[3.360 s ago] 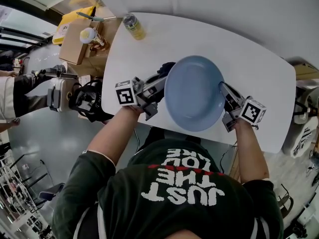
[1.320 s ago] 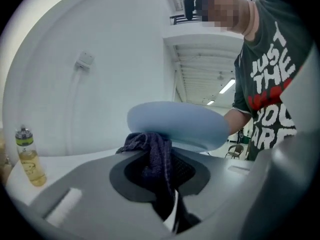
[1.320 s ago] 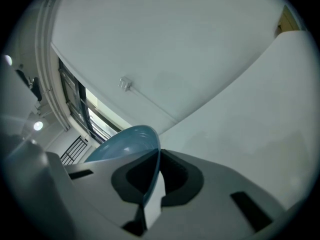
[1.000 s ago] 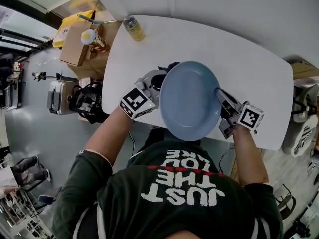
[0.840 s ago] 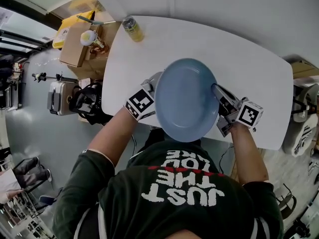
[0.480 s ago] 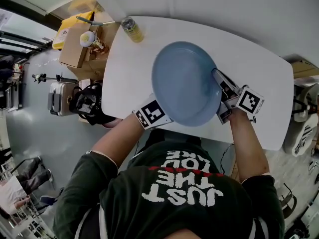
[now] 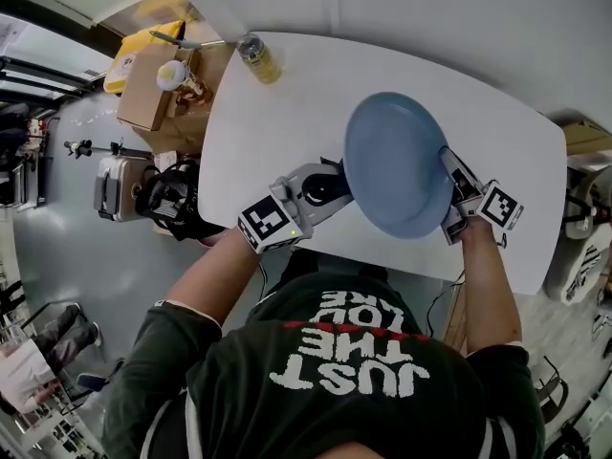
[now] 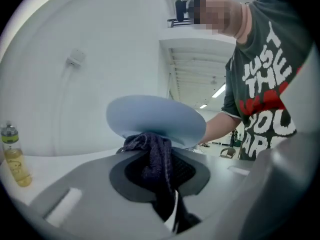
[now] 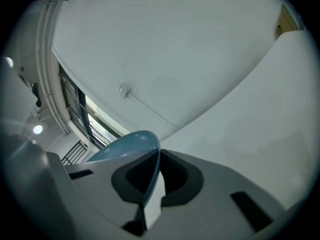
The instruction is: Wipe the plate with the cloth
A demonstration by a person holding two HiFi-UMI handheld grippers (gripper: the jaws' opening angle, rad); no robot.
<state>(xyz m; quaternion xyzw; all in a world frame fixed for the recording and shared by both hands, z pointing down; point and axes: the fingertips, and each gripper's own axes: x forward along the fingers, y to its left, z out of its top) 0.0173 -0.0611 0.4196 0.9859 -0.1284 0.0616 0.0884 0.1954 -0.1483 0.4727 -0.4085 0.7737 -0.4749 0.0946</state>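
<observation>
The blue plate (image 7: 397, 163) is held tilted above the white table (image 7: 277, 113). My right gripper (image 7: 451, 182) is shut on its right rim. In the right gripper view the thin rim (image 9: 151, 171) is pinched between the jaws, and the plate (image 9: 125, 144) spreads out to the left. My left gripper (image 7: 333, 182) is at the plate's left edge, shut on a dark purple cloth (image 8: 152, 156). In the left gripper view the cloth bunches up against the lower edge of the plate (image 8: 155, 119).
A bottle of yellow liquid (image 7: 256, 54) stands at the table's far left corner, also seen as the bottle (image 8: 14, 156). A cardboard box (image 7: 148, 79) with small items and dark bags (image 7: 172, 199) sit off the table's left side. A person's torso fills the near edge.
The plate and my right gripper have shifted to the right. My left gripper, earlier hidden under the plate's near-left side, now shows beside the left rim with the cloth.
</observation>
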